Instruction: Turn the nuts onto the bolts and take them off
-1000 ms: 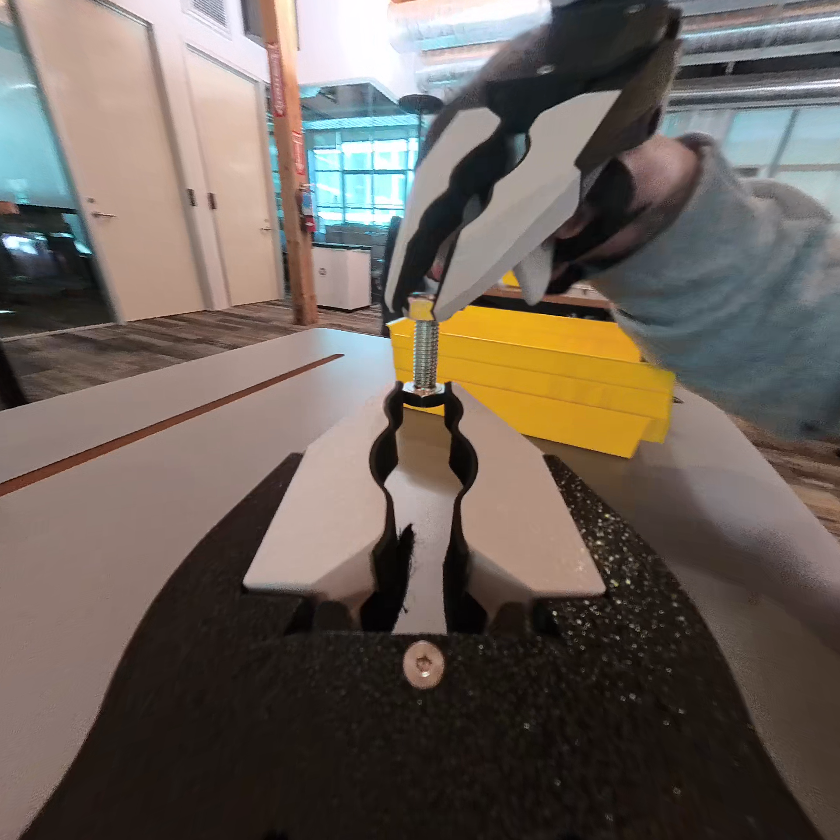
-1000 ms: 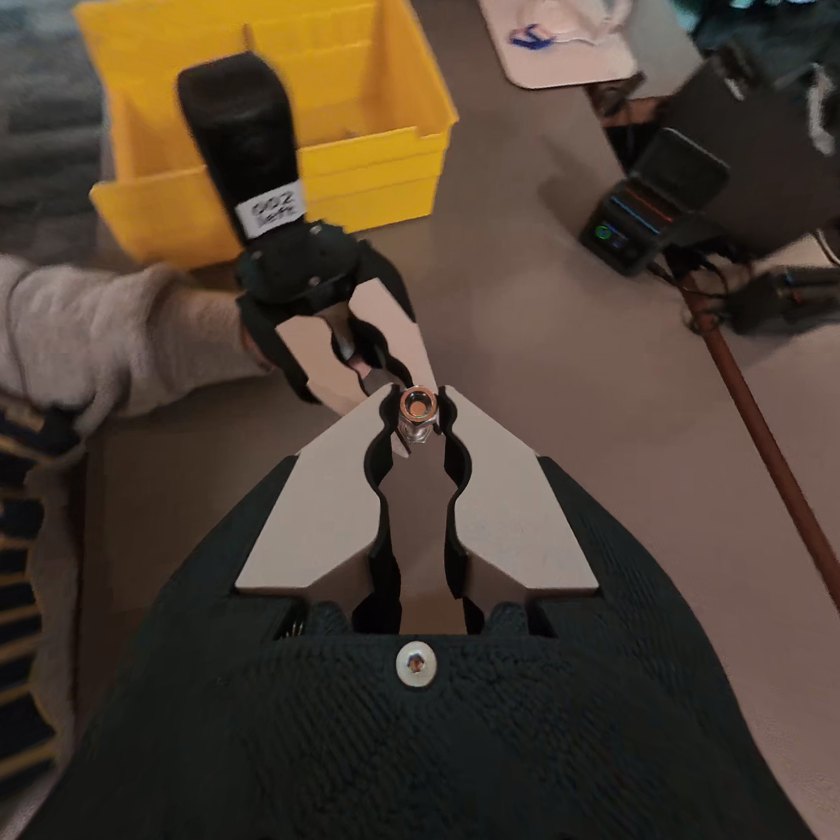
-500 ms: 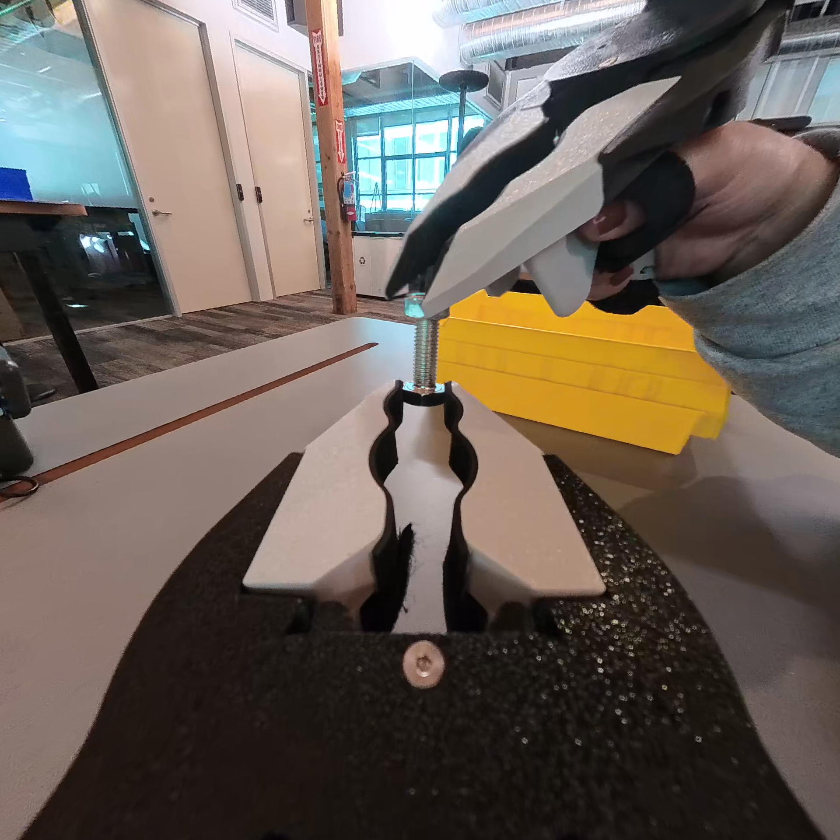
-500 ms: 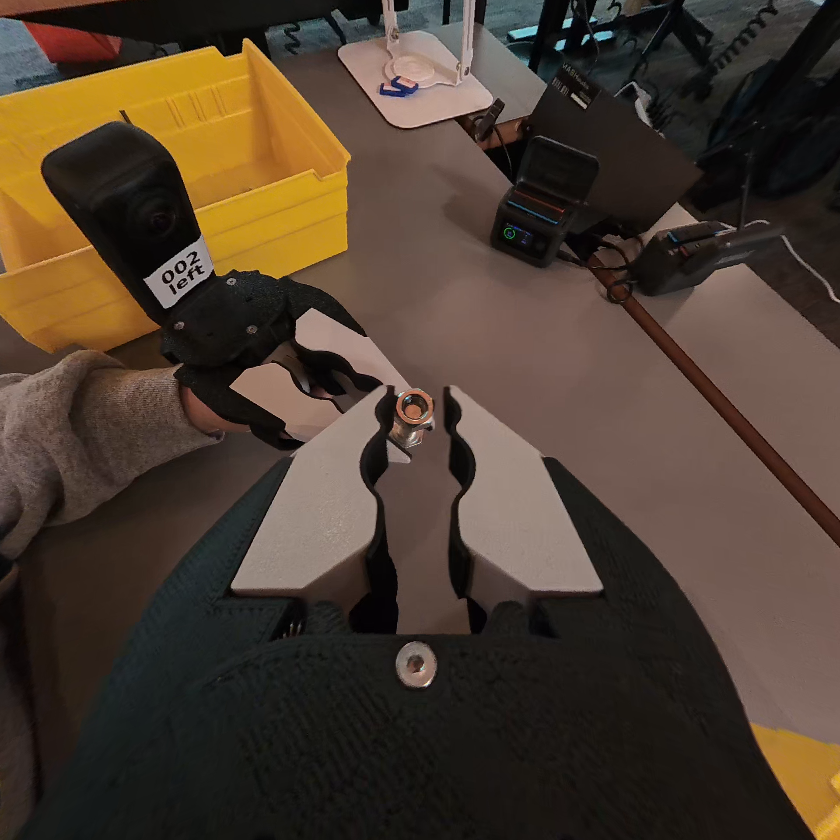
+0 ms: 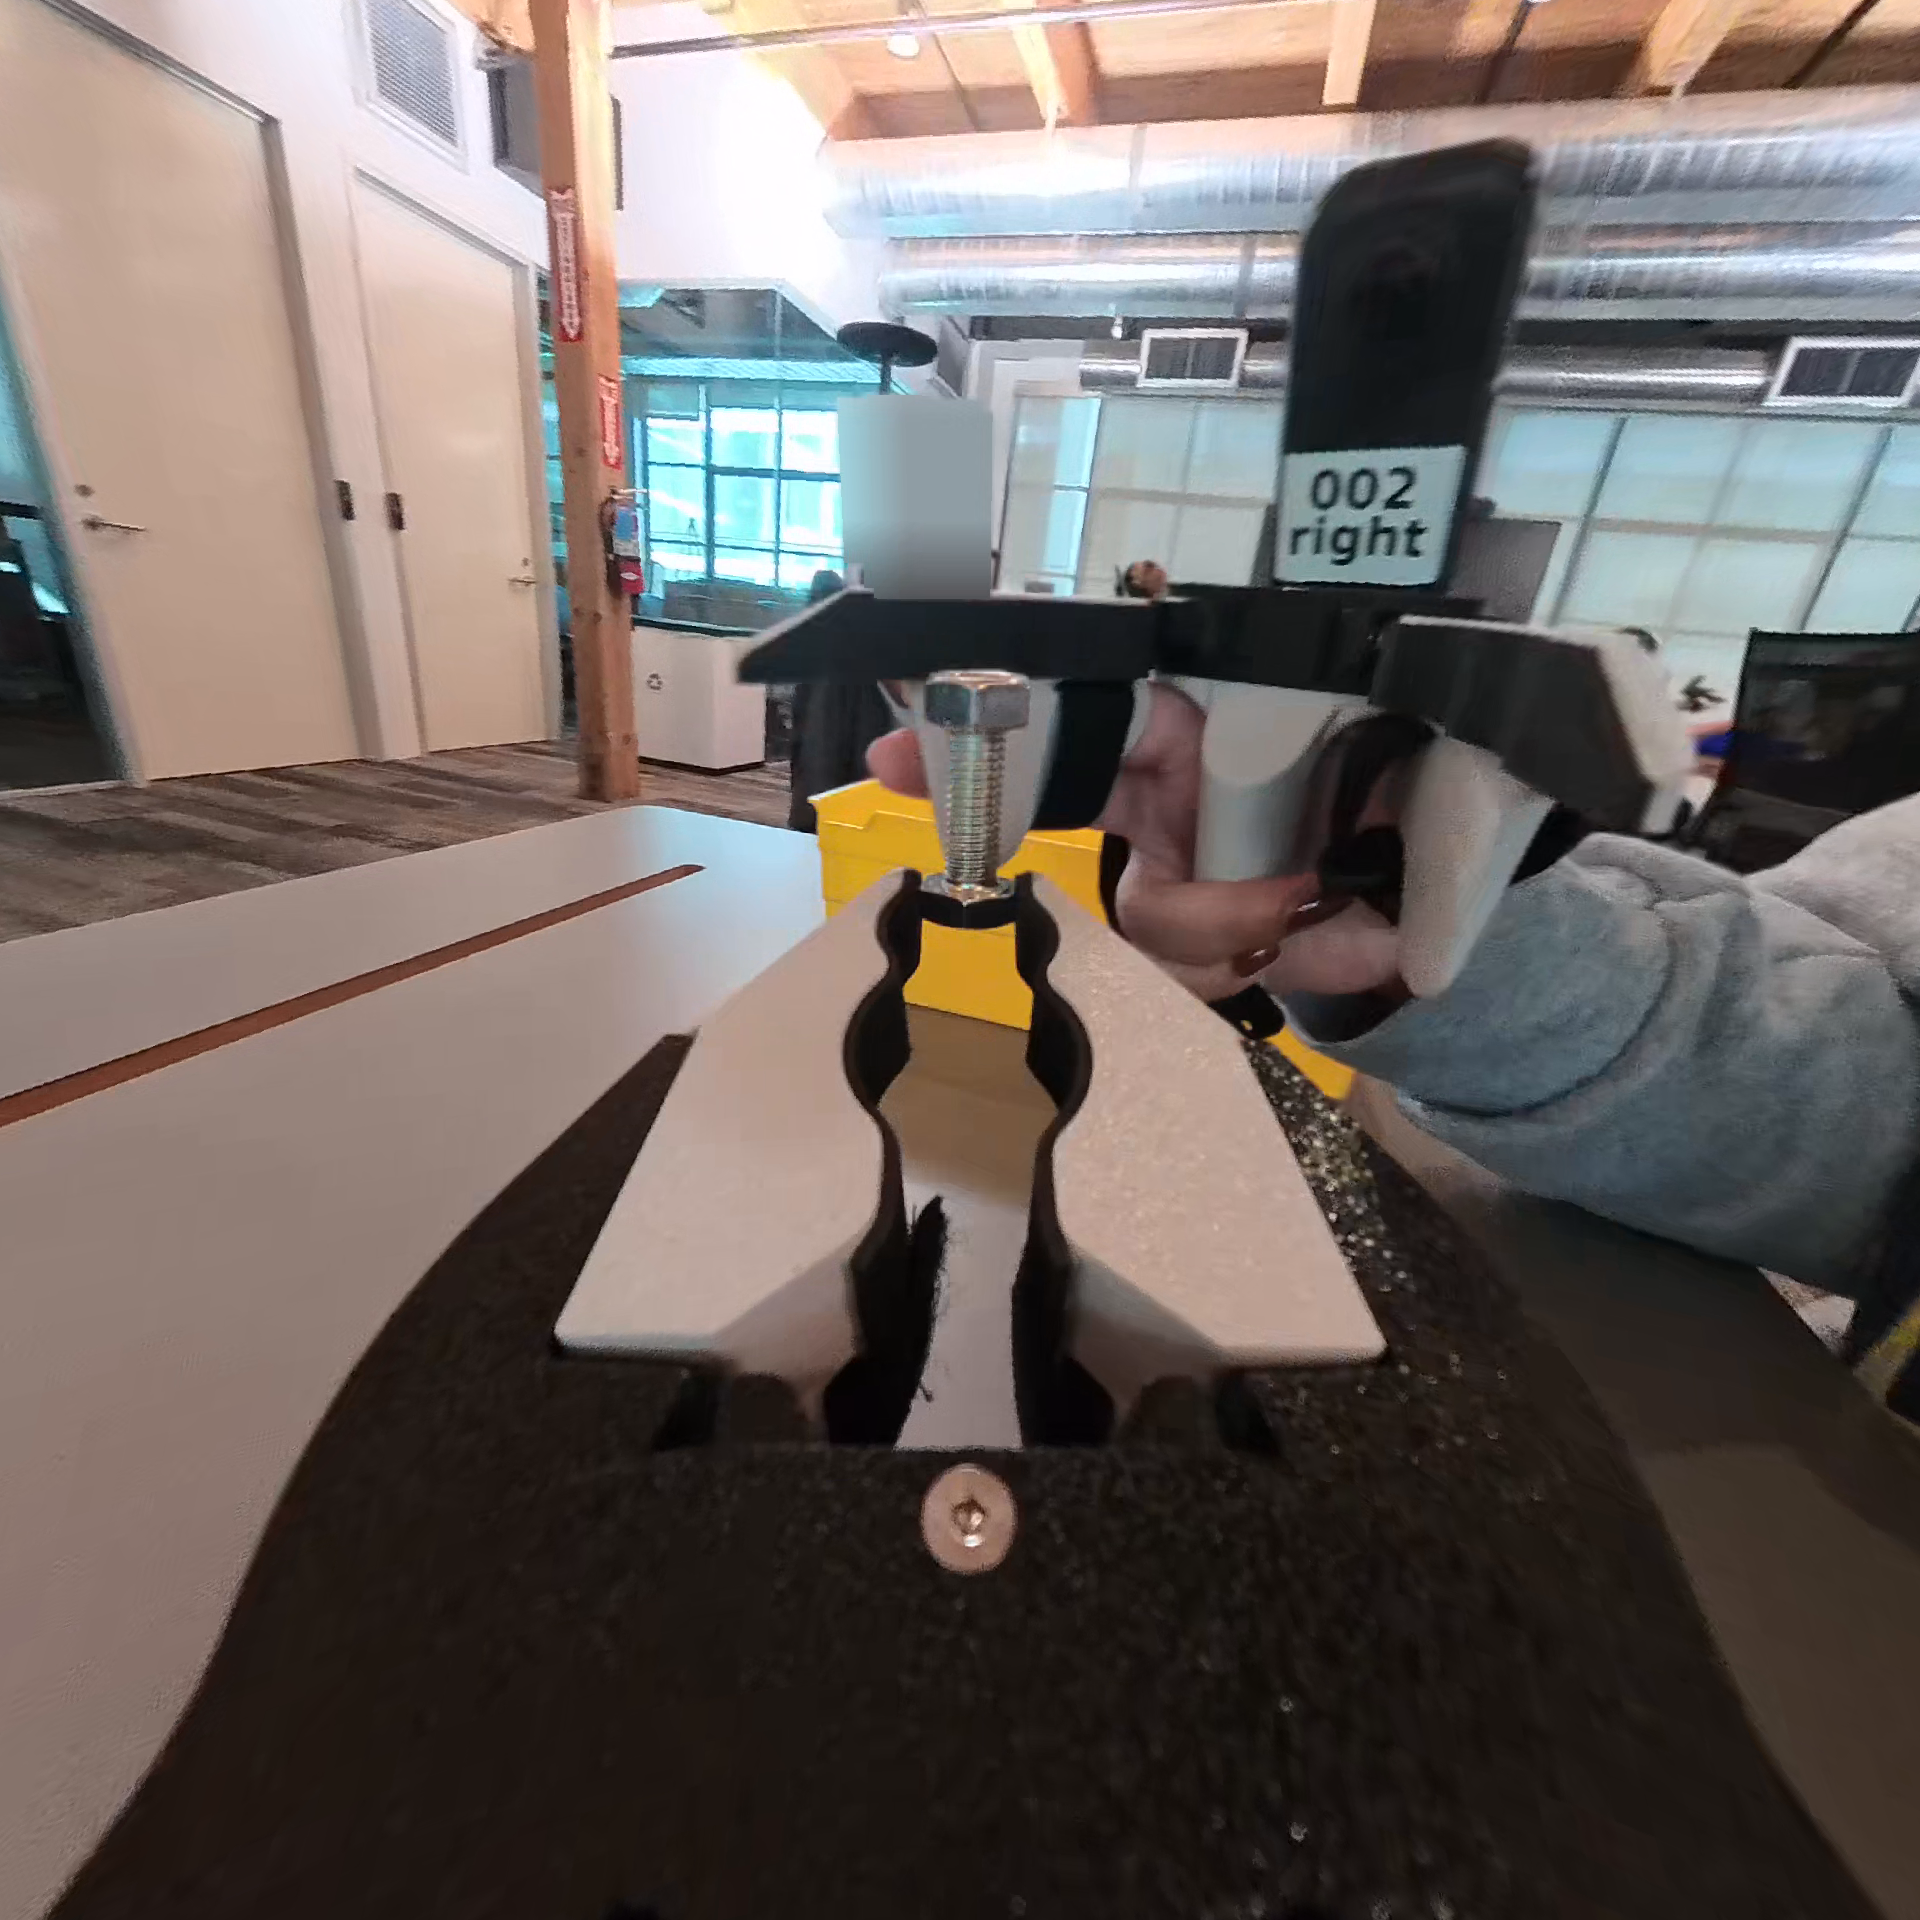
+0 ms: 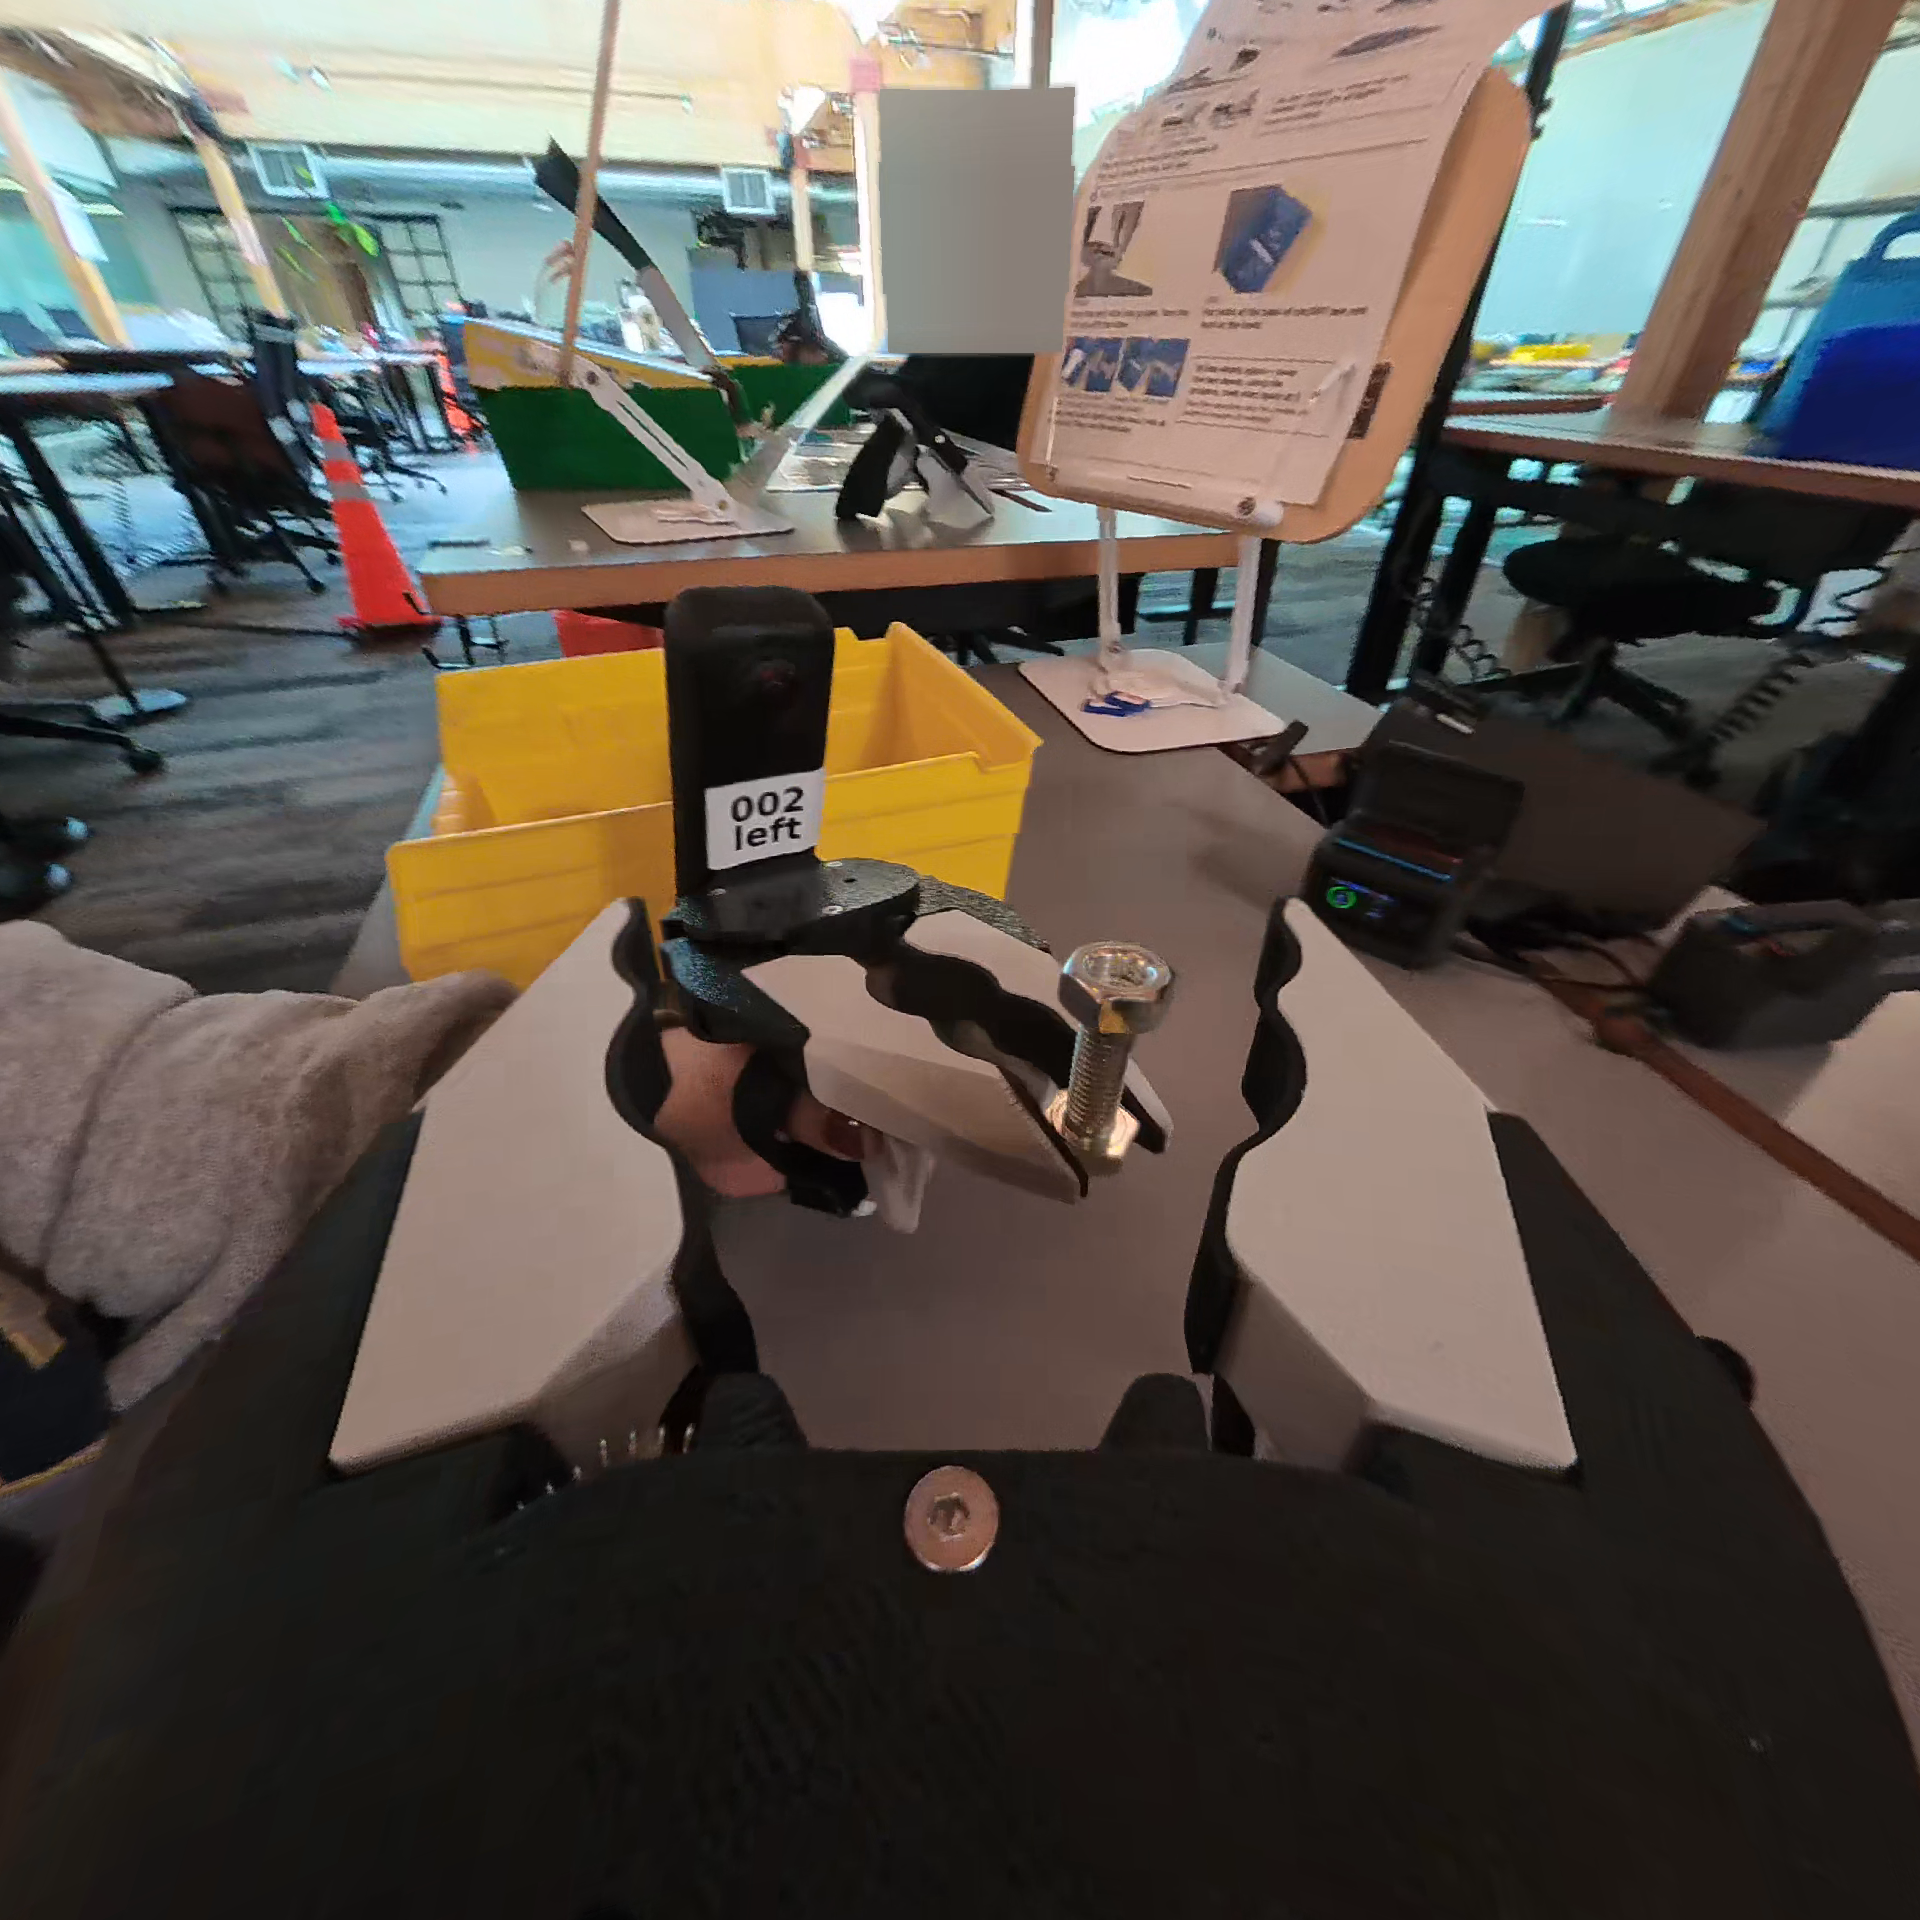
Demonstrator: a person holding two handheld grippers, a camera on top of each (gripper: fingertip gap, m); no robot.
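My left gripper [image 5: 971, 909] is shut on a steel nut [image 5: 971, 891] at its fingertips. A threaded bolt [image 5: 975, 800] stands upright in the nut, with its hex head [image 5: 977, 698] on top. The right wrist view shows the same left gripper [image 6: 1101, 1153], nut [image 6: 1091, 1127] and bolt [image 6: 1103, 1049]. My right gripper [image 6: 956, 920] is wide open and empty. The bolt stands between its spread fingers, nearer the right one, touching neither. In the left wrist view the right gripper [image 5: 831, 649] is level, just behind and above the bolt head.
A yellow bin [image 6: 935, 790] stands on the grey table [image 6: 1143, 831] behind the left gripper and shows in the left wrist view [image 5: 862, 852]. A black label printer [image 6: 1413, 862], cables and a document stand [image 6: 1268, 291] are at the right. A brown strip [image 5: 312, 1008] crosses the table. Tip to tip, the grippers are about 6 centimetres apart. Both grippers' tips are roughly 30 centimetres from the black label printer [image 6: 1413, 862].
My right gripper has let go of the bolt head, opened wide and swung from pointing down to level. The left gripper still holds the nut with the bolt in it.
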